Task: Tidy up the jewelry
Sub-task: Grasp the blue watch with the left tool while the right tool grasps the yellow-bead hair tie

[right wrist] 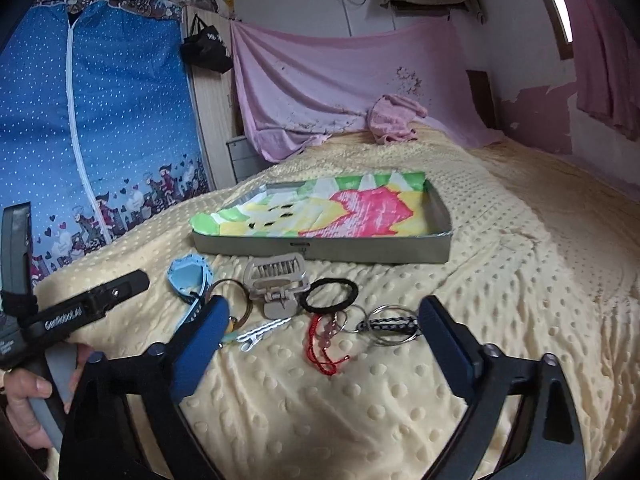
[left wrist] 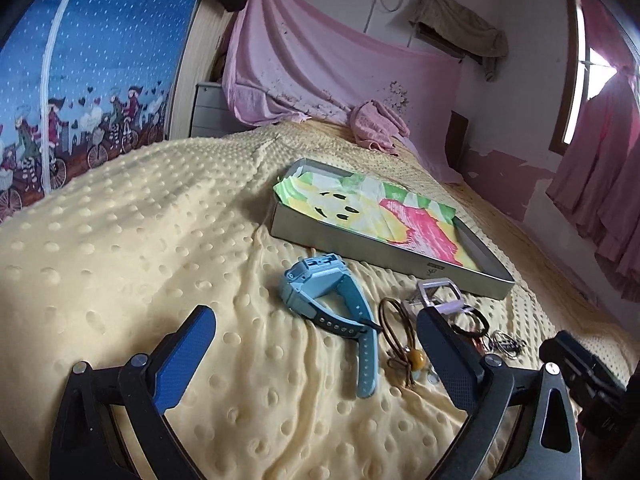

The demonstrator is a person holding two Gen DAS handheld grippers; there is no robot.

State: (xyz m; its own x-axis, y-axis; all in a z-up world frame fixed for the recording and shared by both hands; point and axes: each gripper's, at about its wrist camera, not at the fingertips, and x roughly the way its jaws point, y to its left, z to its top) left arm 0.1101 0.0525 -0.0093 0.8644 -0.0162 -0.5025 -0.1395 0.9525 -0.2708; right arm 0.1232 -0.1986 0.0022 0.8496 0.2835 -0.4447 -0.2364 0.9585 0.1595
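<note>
Yellow dimpled fleece covers the bed (left wrist: 140,240) across the left wrist view. At centre right lies a shallow metal tray (left wrist: 360,256) lined with bright green, yellow and pink paper. Just below it, near the middle of the frame, a light blue watch (left wrist: 332,300) lies on its side, its strap running toward the bottom. To its right sit a brown cord with an amber bead (left wrist: 404,344), a pale hair claw (left wrist: 436,294) and, at the right edge of the pile, some metal rings (left wrist: 504,342). The left hand-held gripper (left wrist: 316,356) is spread wide at the bottom of the frame, nothing between its blue pads, with the watch strap lying between the two fingers further back.

From the right wrist view, the same tray (right wrist: 320,248) sits at centre. Below it, left to right, lie the blue watch (right wrist: 188,276), the hair claw (right wrist: 276,284), a black hair tie (right wrist: 330,294), a red braided cord (right wrist: 320,344), a white clip (right wrist: 260,330) and a bunch of key rings (right wrist: 390,328). The right hand-held gripper (right wrist: 320,340) stands spread above the pile, pinching nothing. At the lower left a hand (right wrist: 28,396) holds the other tool's handle.
</note>
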